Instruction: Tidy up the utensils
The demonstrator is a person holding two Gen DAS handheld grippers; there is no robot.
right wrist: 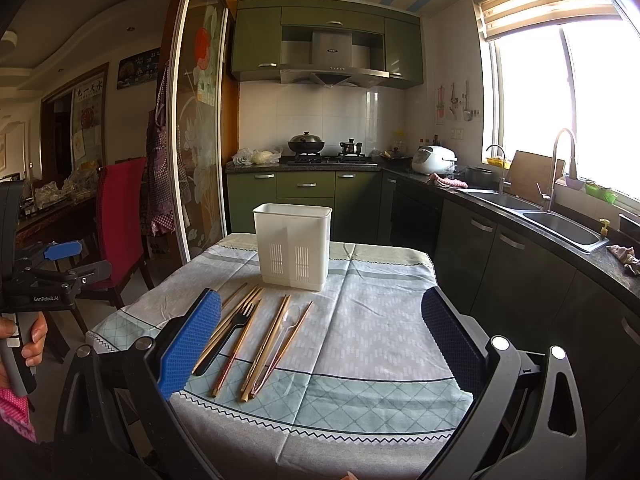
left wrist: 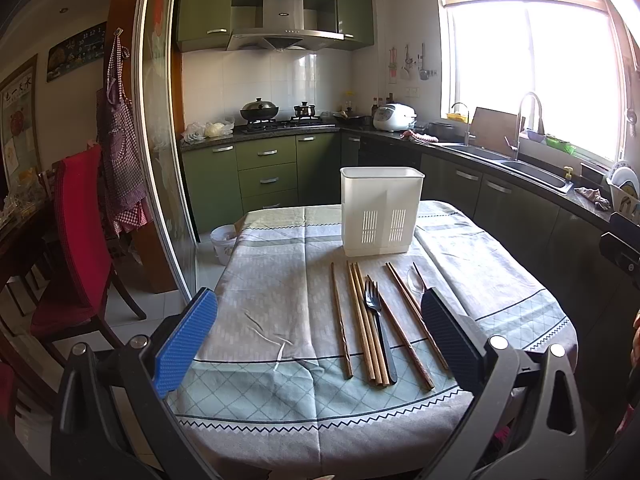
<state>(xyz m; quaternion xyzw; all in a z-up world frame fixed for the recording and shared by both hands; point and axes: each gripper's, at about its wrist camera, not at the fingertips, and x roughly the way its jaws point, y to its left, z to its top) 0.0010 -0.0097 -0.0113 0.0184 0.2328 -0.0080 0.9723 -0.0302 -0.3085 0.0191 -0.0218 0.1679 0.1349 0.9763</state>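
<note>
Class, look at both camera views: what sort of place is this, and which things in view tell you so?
A home kitchen: a gas stove under a range hood, a sink below the window, and green cabinets.

Both are hanging wide open, gripping nothing. The left hand-held gripper (left wrist: pixel 320 344) is pointing forward, its person's hand (right wrist: pixel 30 344) curling around the handle. The right hand-held gripper (right wrist: pixel 320 344) is sitting level beside it.
</note>
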